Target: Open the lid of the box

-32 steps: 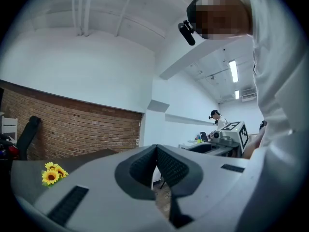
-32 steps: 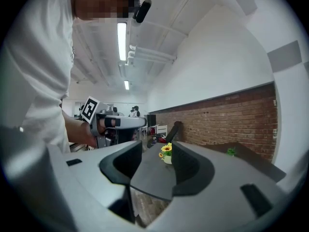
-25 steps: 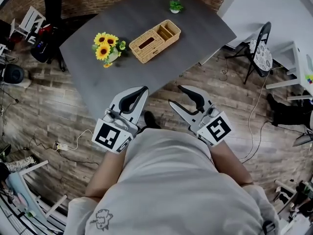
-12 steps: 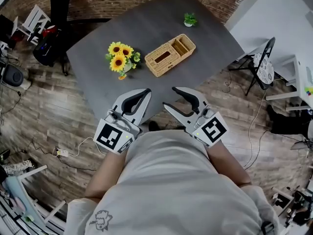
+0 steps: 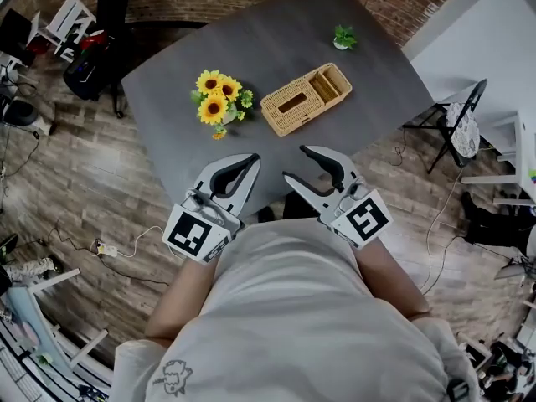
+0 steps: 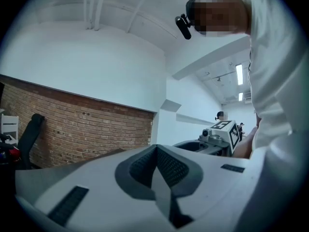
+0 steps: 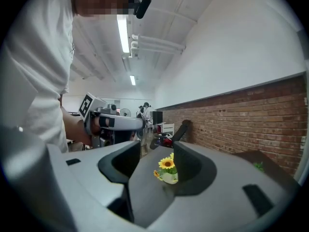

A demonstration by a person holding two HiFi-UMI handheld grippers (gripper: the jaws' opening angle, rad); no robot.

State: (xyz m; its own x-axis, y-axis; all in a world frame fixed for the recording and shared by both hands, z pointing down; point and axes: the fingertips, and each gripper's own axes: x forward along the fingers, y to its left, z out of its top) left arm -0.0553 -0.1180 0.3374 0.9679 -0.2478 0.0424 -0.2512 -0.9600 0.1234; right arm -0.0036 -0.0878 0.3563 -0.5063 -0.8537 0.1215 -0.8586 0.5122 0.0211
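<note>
A woven wicker box (image 5: 306,99) lies on the dark grey table (image 5: 176,132), its slotted lid down and an open compartment at its far end. Both grippers hang over the table's near edge, close to the person's body and well short of the box. My left gripper (image 5: 249,162) (image 6: 157,166) is shut with nothing in it. On my right gripper (image 5: 303,164) (image 7: 157,153) the jaws stand apart and are opening, nothing between them. The box does not show in either gripper view.
A vase of sunflowers (image 5: 219,100) (image 7: 166,170) stands left of the box. A small green plant (image 5: 343,37) sits at the table's far corner. A folding chair (image 5: 461,124) stands to the right, more chairs and cables on the wood floor to the left.
The table and box have slid right and nearer in the head view as the person stepped up. The right gripper's jaws have spread a little wider. The left gripper stays shut.
</note>
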